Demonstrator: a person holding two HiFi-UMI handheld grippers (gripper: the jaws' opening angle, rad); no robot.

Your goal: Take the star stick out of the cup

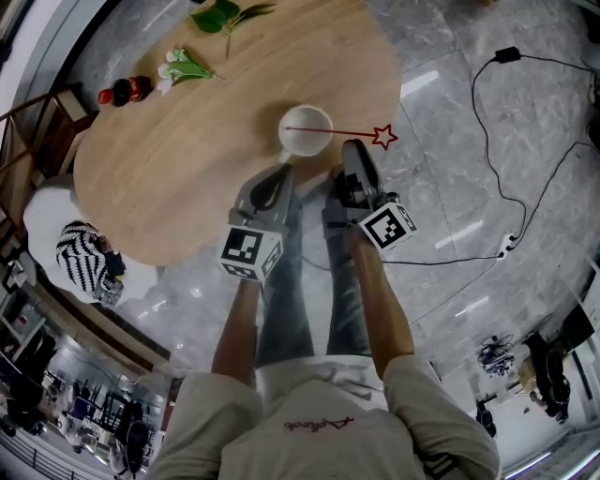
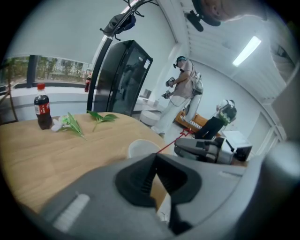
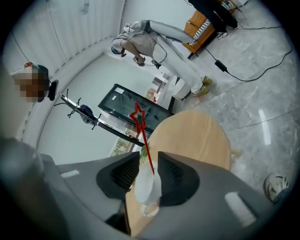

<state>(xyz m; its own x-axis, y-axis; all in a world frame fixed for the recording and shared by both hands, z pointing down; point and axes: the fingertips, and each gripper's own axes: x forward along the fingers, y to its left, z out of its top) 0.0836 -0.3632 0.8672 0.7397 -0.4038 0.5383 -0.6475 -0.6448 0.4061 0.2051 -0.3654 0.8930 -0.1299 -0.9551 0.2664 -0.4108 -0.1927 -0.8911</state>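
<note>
The right gripper (image 3: pixel 148 154) has its fingers spread wide with nothing gripped. Through the gap its own view shows the white cup (image 3: pixel 147 187) and the thin red star stick (image 3: pixel 143 136) rising out of it, neither touched by the pads. In the head view these fingertips sit just to the right of the cup, close under the stick's shaft. The left gripper (image 2: pixel 154 157) has its fingers drawn together at the tips with nothing between them. It points at the cup from the person's side, near the cup's handle.

The cup (image 1: pixel 300 148) stands upright on the wooden table (image 1: pixel 187 187), close to the edge nearest the person. It holds one end of the star stick (image 1: pixel 342 133). The shaft leans over the right side of the rim and runs outward, so that the outlined red star at its tip hangs past the table's edge, over the floor (image 1: pixel 450 187).

Well away, near the table's far left edge, a small bottle (image 1: pixel 127 91) stands upright – dark drink inside, red cap, red label. Just beside it lies a bunch of white flowers with green leaves (image 1: pixel 183 66), and further along the far edge lies a green leafy sprig (image 1: pixel 225 17).

On the grey marbled floor to the right, a black cable (image 1: pixel 506 141) loops away from the table.
</note>
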